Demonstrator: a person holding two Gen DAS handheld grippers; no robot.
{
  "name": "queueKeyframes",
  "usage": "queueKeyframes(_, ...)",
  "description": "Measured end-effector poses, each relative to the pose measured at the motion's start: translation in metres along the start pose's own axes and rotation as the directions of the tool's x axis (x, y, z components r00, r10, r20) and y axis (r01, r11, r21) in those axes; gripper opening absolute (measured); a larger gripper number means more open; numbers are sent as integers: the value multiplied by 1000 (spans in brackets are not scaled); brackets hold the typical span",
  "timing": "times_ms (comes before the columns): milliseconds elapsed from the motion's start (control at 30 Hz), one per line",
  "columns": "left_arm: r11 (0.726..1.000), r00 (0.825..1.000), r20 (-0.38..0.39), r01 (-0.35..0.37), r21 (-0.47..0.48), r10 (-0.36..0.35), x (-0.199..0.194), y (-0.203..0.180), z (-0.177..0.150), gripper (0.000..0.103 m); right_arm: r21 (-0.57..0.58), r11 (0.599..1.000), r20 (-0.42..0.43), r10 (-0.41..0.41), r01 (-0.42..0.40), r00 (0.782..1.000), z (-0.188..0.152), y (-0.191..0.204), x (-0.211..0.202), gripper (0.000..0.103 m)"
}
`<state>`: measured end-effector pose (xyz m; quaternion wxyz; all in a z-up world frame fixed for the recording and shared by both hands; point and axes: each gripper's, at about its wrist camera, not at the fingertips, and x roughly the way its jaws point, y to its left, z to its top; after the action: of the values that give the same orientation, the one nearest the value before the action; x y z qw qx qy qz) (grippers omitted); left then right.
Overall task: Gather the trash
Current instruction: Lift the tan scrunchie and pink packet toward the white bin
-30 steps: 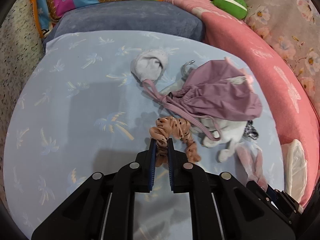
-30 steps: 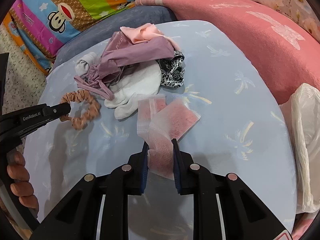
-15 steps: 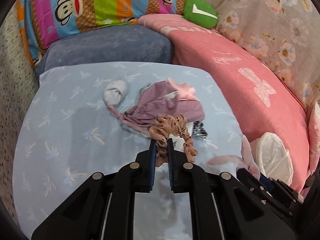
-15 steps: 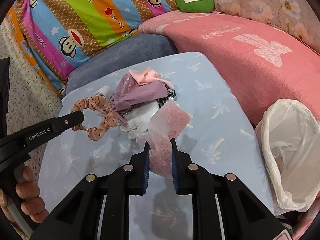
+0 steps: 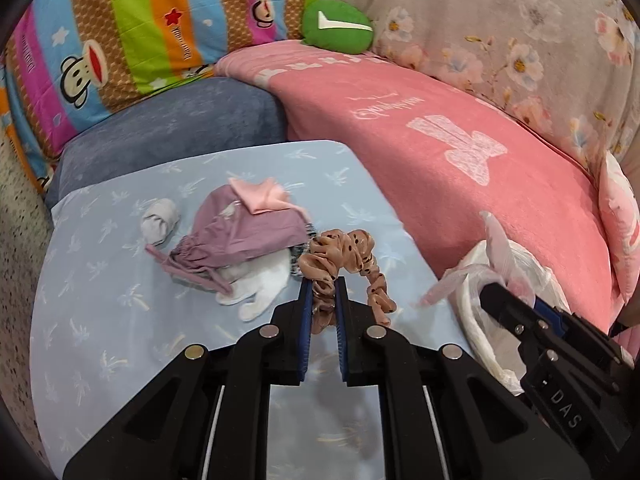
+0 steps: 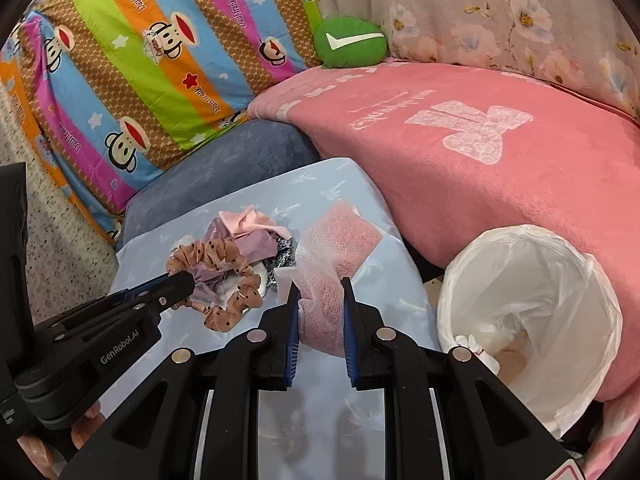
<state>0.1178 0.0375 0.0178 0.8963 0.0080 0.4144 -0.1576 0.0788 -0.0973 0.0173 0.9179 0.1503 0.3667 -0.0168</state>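
- right gripper point(image 6: 319, 312): clamps the pink wrapper point(image 6: 328, 276), raised over the bed's right edge; lined bin point(image 6: 528, 320) stands just right, nearer this hand.
- left gripper point(image 5: 323, 312): clamps the scrunchie point(image 5: 344, 264), farther from the bin.

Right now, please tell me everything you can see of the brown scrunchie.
The scrunchie is a ring of gathered, slightly shiny tan fabric with small dark dots. The left gripper is shut on one bunched part; the rest hangs free in a loose loop, lifted above the blue sheet, in front of the clothes pile.
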Motion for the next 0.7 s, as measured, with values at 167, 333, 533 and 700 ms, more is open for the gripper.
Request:
queueKeyframes(167, 999, 1000, 1, 13, 50, -13, 2, -25, 1, 11, 28, 999, 26, -31, 30, 999, 7, -30, -12, 17)
queueKeyframes(333, 995, 1000, -6, 27, 91, -26, 8, -48, 3, 11, 64, 996, 39, -56, 54, 998, 10, -59, -20, 17)
queueKeyframes(533, 990, 999, -17, 40, 133, -38, 13, -75, 4, 11, 108, 991, 45, -84, 79, 995, 8, -88, -26, 17)
queueKeyframes(700, 985, 998, -29, 55, 164, -51, 19, -96, 3, 11, 136, 986, 47, -103, 96, 994, 8, -106, -30, 17)
